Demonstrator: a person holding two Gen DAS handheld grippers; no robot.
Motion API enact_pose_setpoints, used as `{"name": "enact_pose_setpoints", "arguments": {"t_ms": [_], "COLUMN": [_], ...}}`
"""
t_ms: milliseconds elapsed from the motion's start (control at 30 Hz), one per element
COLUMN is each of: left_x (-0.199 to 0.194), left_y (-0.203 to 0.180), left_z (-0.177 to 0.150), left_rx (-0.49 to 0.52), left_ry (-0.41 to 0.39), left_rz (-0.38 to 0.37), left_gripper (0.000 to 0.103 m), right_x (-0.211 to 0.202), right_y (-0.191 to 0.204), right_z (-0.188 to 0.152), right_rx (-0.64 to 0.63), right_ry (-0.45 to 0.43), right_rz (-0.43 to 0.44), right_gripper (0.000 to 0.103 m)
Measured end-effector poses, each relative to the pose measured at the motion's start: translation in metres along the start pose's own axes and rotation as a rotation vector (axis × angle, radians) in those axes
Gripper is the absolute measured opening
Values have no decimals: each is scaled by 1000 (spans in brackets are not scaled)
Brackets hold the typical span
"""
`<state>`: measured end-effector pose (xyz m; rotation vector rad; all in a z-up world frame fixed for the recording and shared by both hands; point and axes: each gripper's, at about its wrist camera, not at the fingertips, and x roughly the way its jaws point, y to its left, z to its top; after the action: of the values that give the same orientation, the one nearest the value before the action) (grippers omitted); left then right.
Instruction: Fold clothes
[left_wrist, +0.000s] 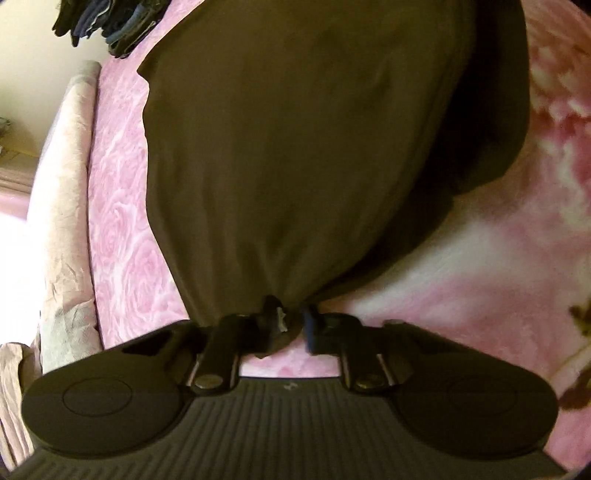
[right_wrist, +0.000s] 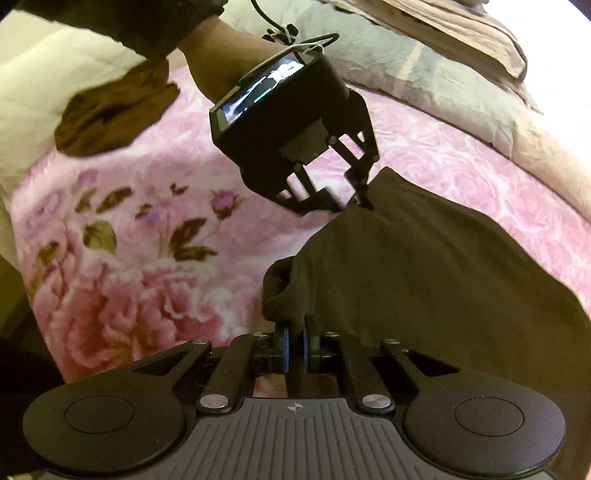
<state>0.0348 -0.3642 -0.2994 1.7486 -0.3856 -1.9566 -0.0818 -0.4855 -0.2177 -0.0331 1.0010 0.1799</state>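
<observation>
A dark brown garment hangs stretched above the pink floral blanket. My left gripper is shut on its near edge, cloth bunched between the fingers. In the right wrist view the same brown garment drapes to the right, and my right gripper is shut on a folded corner of it. The left gripper, held by a person's hand, pinches the garment's far corner. The two held corners are lifted off the blanket.
A second crumpled brown piece lies at the blanket's far left. A pile of dark folded clothes sits at the top left. Beige bedding and a grey-beige bed edge border the blanket.
</observation>
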Motion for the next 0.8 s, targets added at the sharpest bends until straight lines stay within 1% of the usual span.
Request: {"name": "enact_pose_setpoints", "arguments": {"t_ms": [33,133,233,333,400,467,533,633,667,733,800], "left_x": [-5,-25,-41,-47,-43,-35,-20,19,35,56,75], "left_y": [9,42,84,131,161,190,207,220,221,220,219], "left_z": [2,15,43,85,121,160,203,269,285,299,310], "left_rx": [-20,-59,-57,-35,-13,-10,2,50,57,54,47], "left_ry": [-1,-23,-62,-106,-139,-185,-216,-218,-213,-199,-185], "left_rz": [-3,24,55,71,73,65,45,-7,-29,-50,-66], "left_gripper": [7,7,6,6,6,6,6,6,6,7,7], "right_x": [-10,-43,-80,-121,-150,-177,-195,-210,-212,-211,-209], "right_y": [-6,-27,-47,-76,-100,-125,-150,-186,-198,-221,-236], "right_z": [0,0,-5,-19,-36,-57,-84,-130,-147,-181,-208], "right_rx": [24,124,187,302,402,516,632,797,852,962,1028], "right_ry": [-16,-75,-132,-196,-231,-259,-272,-274,-275,-267,-262], "right_rz": [11,34,3,-52,-96,-139,-175,-219,-229,-251,-264], "right_gripper": [5,5,5,5,5,5,5,5,5,5,5]}}
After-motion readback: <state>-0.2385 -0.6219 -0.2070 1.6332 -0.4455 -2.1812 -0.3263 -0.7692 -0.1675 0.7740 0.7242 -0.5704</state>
